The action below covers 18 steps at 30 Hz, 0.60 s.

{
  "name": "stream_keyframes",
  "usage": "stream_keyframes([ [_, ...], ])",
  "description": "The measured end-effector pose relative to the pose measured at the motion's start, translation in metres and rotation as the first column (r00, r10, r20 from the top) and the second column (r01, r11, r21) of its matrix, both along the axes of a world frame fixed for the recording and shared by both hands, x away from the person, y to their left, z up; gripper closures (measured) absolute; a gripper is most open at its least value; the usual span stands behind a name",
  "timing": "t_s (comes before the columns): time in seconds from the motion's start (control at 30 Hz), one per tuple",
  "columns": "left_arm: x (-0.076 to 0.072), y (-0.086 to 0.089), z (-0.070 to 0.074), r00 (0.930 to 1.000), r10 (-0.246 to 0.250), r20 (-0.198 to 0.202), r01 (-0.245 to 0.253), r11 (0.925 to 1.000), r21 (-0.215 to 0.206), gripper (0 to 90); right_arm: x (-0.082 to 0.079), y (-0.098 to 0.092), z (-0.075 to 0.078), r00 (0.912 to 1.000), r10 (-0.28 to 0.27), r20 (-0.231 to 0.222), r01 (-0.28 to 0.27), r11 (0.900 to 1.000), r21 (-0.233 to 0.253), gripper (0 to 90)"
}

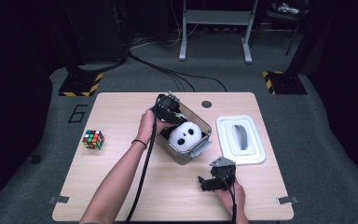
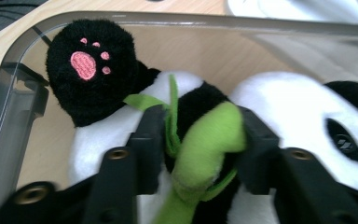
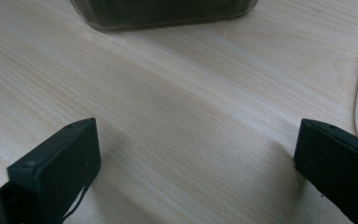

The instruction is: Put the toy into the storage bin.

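Your left tool (image 2: 198,154) is down inside the clear grey plastic storage box (image 1: 200,148), its jaws closed on the green plush bamboo piece (image 2: 204,144) that the black-and-white plush panda toy (image 1: 185,135) carries on its front. The panda lies in the box, head toward the near right corner, one black paw with a pink pad (image 2: 86,65) up against the far wall.

Expect the toy to be light and very soft: it will squash, sag and swing from whatever you grip. The bamboo is a small sewn-on part, so holding there hangs the whole body from a few stitches and a thin green leaf strip; it will probably dangle and twist. A pinch across the torso or an arm, with stuffing bunched between the jaws, should be steadier. Fur is not slippery, and nothing here is breakable.

Your right tool (image 1: 213,179) rests low over the pale wooden surface (image 3: 177,116) with jaws spread wide and empty, near the box and beside the white plastic lid (image 1: 240,139).
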<state>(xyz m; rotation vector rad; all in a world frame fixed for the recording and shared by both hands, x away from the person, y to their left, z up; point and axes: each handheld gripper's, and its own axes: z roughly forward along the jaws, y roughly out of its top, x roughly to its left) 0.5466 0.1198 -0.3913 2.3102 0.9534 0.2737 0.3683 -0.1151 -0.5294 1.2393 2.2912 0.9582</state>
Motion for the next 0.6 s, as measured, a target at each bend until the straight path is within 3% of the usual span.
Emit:
stream_keyframes([
  [0.2, -0.014, -0.001, 0.014, 0.9985, -0.018, 0.051, 0.020, 0.9992, -0.035, 23.9, 0.000, 0.000, 0.000, 1.0000, 0.002, 0.004, -0.002, 1.000, -0.001, 0.0],
  [0.3, -0.018, -0.007, 0.014, 0.9979, -0.058, 0.029, 0.059, 0.9980, -0.024, 17.9, 0.000, 0.000, 0.000, 1.0000, 0.001, 0.003, -0.001, 1.000, -0.001, 0.0],
  [0.37, -0.019, -0.013, 0.008, 0.9966, -0.083, 0.003, 0.083, 0.9965, 0.008, 16.6, 0.000, 0.000, 0.000, 1.0000, -0.004, 0.004, 0.004, 1.000, 0.003, 0.0],
  [0.43, -0.019, -0.018, 0.001, 0.9969, -0.078, 0.002, 0.078, 0.9959, 0.045, 14.2, 0.000, 0.000, 0.000, 1.0000, -0.004, 0.000, 0.004, 1.000, 0.005, 0.0],
  [0.6, -0.016, -0.020, -0.009, 0.9972, -0.070, -0.025, 0.071, 0.9956, 0.062, 12.7, 0.000, 0.000, 0.000, 1.0000, -0.004, 0.000, 0.004, 1.000, 0.005, 0.0],
])
